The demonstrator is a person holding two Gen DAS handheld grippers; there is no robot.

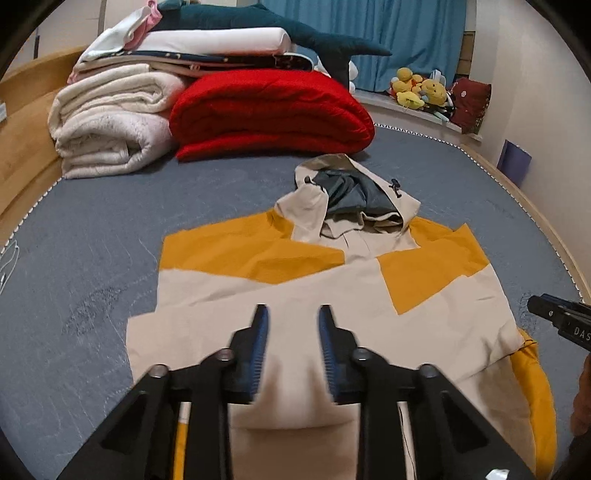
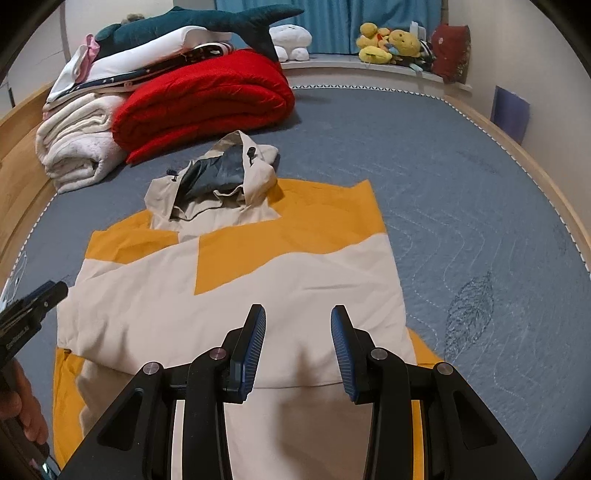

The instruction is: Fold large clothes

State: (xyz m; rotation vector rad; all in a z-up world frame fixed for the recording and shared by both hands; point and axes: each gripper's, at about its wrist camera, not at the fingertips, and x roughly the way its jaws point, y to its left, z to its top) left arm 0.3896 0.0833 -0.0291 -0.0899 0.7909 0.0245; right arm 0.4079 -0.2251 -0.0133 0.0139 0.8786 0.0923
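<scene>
Jacket (image 1: 295,314) is lying flat on the grey bed (image 1: 92,240), cream body with mustard panels, sleeves folded in over the chest. Hood (image 1: 354,192) is pointing toward the far end, grey lining showing.

Left gripper (image 1: 291,314) is hovering above the jacket's lower half, jaws standing apart with a narrow gap, nothing between the blue pads (image 1: 258,347); cloth is lying below them, not pinched. Some blur on this gripper.

Right gripper (image 2: 298,314) is hovering over the same cream area, jaws parted wider, also holding nothing. A hand (image 2: 22,417) is showing at the lower left edge of the right view, gripping the other tool's handle.

Red quilt (image 1: 273,114) and white blankets (image 1: 107,133) are sitting stacked beyond the hood, shark plush (image 1: 258,26) on top. Yellow toys (image 2: 388,46) are sitting on the sill by blue curtains (image 1: 369,33).
</scene>
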